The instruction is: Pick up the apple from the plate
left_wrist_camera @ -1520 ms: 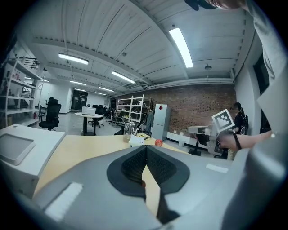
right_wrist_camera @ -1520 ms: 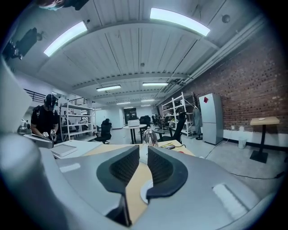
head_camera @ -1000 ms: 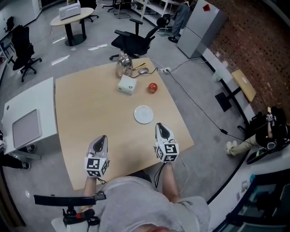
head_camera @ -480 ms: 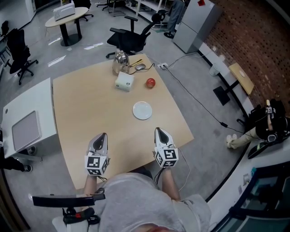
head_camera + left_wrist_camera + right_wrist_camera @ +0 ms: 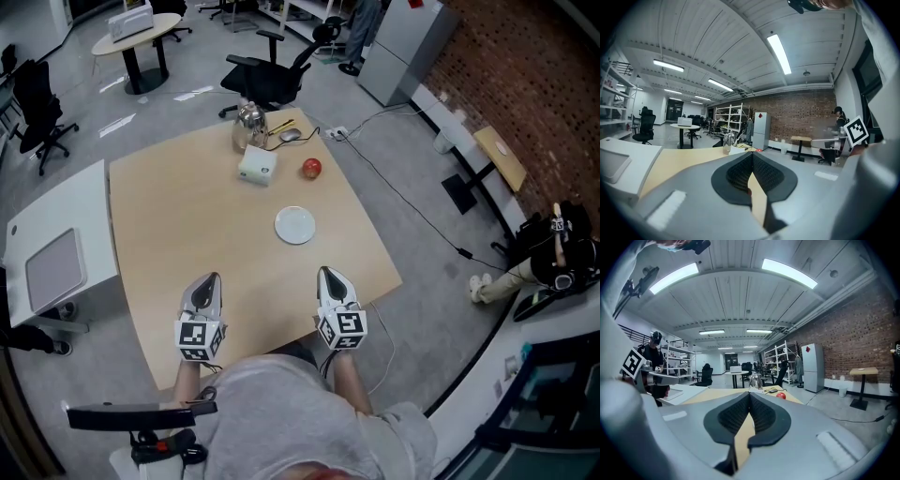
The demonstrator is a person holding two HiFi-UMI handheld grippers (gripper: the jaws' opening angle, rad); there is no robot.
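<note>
Hovering apart from apple (image 5: 311,168), left hand-held gripper (image 5: 213,279) and right hand-held gripper (image 5: 324,272) closed, empty.

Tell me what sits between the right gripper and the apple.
Only the empty white plate, lying flat on the table roughly on the line from the right gripper to the apple. It is low, so passing above it looks feasible.

The person wears a light grey shirt (image 5: 300,412). Just ahead of the shirt, the left gripper (image 5: 213,279) and right gripper (image 5: 324,272) have pale grey tapered shells, black ribbed pads (image 5: 765,174) and white cubes (image 5: 342,328) printed with black square markers
</note>
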